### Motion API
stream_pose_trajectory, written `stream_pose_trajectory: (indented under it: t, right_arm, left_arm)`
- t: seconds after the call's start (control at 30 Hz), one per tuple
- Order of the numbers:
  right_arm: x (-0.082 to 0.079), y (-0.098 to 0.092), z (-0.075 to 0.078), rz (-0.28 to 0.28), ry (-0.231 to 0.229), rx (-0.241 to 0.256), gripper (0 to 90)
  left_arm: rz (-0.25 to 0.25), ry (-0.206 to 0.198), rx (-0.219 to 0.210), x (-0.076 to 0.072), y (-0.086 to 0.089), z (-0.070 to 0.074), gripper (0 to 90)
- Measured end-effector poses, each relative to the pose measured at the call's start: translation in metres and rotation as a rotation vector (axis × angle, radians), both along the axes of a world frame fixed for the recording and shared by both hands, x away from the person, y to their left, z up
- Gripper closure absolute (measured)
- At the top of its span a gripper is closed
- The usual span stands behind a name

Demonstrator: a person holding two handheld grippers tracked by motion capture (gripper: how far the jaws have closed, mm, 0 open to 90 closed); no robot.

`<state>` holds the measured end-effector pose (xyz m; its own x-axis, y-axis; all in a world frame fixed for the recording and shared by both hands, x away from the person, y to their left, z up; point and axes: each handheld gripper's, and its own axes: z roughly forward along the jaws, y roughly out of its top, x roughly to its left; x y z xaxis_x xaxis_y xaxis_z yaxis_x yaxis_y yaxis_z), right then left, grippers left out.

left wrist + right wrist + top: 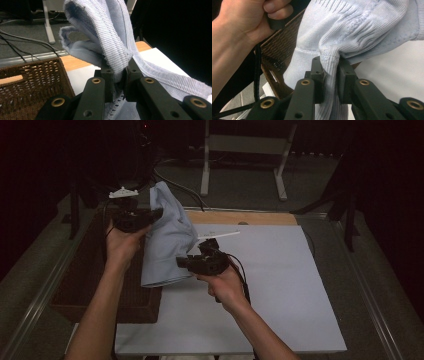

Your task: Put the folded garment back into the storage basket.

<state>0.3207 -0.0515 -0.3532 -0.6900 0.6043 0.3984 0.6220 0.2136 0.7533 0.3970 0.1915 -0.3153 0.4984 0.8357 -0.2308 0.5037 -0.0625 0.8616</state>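
Hanging limp between both grippers, the pale blue knit sweater [167, 240] looks soft and light; each gripper's jaws pinch a ribbed edge, the firmest hold.

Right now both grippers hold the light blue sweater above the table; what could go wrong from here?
1. The left gripper pinches only a bunched fold of the light blue knit sweater, so the fabric might slip out.
2. The right gripper also clamps just a narrow fold; pulling the hands apart could stretch the knit.
3. The hanging hem may snag on the brown wicker basket beside it.
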Motion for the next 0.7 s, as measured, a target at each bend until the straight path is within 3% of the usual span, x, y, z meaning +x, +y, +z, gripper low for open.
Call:
stream_pose_trajectory:
  t: [0.7]
  right_arm:
    - [0.005,0.028,-0.005,0.027,-0.004,-0.011,78.3]
  left_arm:
    - [0.027,-0.002,0.003,-0.002,0.023,-0.003,83.2]
